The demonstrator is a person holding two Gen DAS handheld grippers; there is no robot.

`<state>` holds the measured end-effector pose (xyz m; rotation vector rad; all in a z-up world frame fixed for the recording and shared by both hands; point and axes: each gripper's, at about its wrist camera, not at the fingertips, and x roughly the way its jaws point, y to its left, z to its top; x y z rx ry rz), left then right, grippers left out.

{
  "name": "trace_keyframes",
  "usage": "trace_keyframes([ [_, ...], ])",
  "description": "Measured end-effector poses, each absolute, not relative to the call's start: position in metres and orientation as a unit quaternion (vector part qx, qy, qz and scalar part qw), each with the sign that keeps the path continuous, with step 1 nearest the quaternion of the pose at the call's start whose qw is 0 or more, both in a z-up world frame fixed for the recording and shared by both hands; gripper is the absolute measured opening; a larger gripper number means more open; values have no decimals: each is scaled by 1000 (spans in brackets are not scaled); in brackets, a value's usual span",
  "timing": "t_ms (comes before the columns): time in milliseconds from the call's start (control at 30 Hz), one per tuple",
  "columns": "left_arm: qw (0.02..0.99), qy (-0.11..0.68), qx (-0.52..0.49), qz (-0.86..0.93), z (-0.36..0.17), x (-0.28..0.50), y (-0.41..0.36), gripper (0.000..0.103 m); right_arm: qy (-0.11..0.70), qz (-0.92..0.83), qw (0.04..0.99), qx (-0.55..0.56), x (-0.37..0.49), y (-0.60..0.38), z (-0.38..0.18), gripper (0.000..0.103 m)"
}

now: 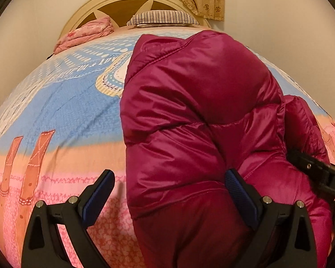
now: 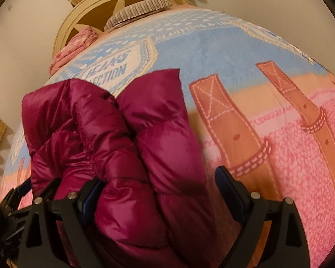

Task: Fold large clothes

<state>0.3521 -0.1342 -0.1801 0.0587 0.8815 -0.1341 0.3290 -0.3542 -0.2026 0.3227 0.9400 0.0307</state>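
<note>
On the bed [image 1: 55, 116], below the pillow [image 1: 163, 17], lies the folded jacket [image 1: 201, 102]. Left tool [image 1: 169, 196] is spread, its right finger against the jacket's near edge. Right tool [image 2: 158, 192] is spread wide around the jacket's near bulge, pinching nothing.

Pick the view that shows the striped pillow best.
The left wrist view: the striped pillow lies full width and unobstructed against the headboard. In the right wrist view the pillow appears tilted near the frame's top, smaller and blurrier.
</note>
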Motion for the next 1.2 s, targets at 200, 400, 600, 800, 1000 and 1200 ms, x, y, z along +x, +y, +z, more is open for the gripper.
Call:
trace_keyframes([
  [200, 900, 429, 26, -68, -181, 354, -135, 99, 444, 16, 882, 157, 325, -353, -206, 94],
  [400, 901, 428, 23, -69, -180, 357, -132, 99, 441, 19, 883, 159, 324, -354, -205, 94],
  [600, 908, 414, 10, -68, -163, 354, -120, 99, 390, -12, 908, 151, 300, -358, -171, 94],
  [800, 942, 335, -14, -11, -118, 374, -93, 99, 325, -9, 941, 93, 300, -336, -119, 87],
  [1000, 912, 408, 30, 0, -147, 426, -109, 99, 371, 14, 927, 57, 353, -315, -140, 54],
  [1200, 914, 405, 17, -7, -174, 425, -120, 99, 407, -12, 911, 69, 363, -343, -177, 53],
])
